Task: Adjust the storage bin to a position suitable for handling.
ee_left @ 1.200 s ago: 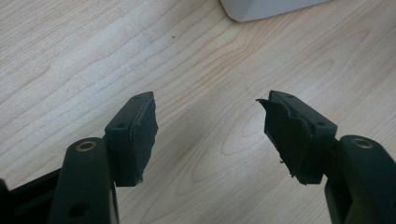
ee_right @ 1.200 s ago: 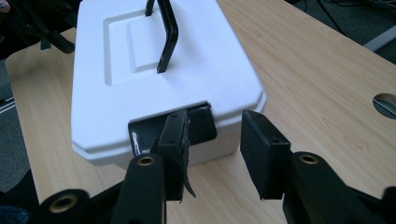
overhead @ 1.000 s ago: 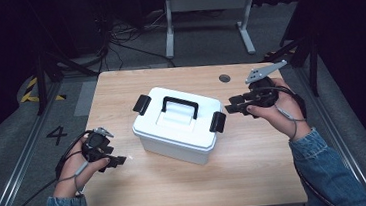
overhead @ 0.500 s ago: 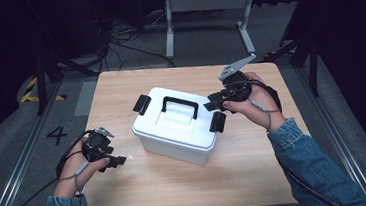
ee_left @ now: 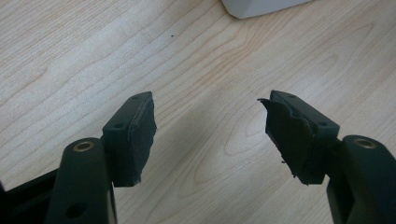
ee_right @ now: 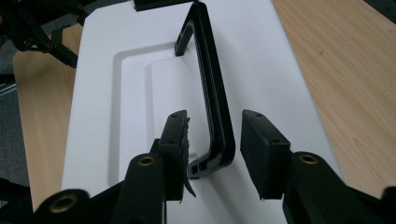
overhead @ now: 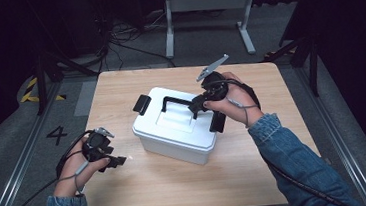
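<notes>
Right gripper view: my right gripper (ee_right: 212, 144) straddles the near end of the white box's (ee_right: 116, 93) black handle (ee_right: 212, 102) — jaws parted, not pinching. A second ago it sat beside the right latch (overhead: 218, 121). My left gripper (ee_left: 210, 126) gapes over bare table (ee_left: 187, 70) — box mostly cut off.

We wear blue denim sleeves (overhead: 296, 153). Each hand-held gripper (ee_left: 210, 126) of ours is black, with brass-ringed screw holes, worn jaw pads (ee_right: 183, 140), trailing cables and a grey three-cornered plate (overhead: 212, 67).
</notes>
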A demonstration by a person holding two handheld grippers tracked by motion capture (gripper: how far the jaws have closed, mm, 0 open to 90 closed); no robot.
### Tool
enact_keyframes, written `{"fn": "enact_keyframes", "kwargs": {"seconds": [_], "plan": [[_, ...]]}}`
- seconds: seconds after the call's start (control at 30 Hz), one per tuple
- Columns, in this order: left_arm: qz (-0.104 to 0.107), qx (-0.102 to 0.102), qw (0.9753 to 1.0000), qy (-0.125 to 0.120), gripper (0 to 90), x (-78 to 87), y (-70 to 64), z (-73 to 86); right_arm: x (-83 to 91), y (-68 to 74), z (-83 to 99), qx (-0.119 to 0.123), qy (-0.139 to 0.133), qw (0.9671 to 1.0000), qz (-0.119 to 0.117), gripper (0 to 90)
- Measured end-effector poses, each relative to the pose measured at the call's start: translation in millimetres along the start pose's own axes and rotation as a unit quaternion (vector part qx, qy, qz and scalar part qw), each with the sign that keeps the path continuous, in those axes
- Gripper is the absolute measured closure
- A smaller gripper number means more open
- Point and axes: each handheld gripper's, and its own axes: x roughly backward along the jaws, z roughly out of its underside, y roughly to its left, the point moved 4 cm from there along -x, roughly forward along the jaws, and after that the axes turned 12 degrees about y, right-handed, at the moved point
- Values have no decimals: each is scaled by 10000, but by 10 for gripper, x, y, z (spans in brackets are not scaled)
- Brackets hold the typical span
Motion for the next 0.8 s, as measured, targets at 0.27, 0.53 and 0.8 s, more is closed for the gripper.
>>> {"fn": "enact_keyframes", "kwargs": {"seconds": [0.27, 0.53, 0.8], "plan": [[7, -43, 10000, 20, 338, -11, 3, -13, -125, 30, -93, 102, 213, 9997, 4, 680], [39, -24, 10000, 45, 336, -25, 9, -47, -199, 30, -111, 206, 373, 9991, 9, 791], [31, -100, 9999, 60, 335, -43, 11, -89, -216, 99, -115, 405, 454, 9981, -100, 838]]}}
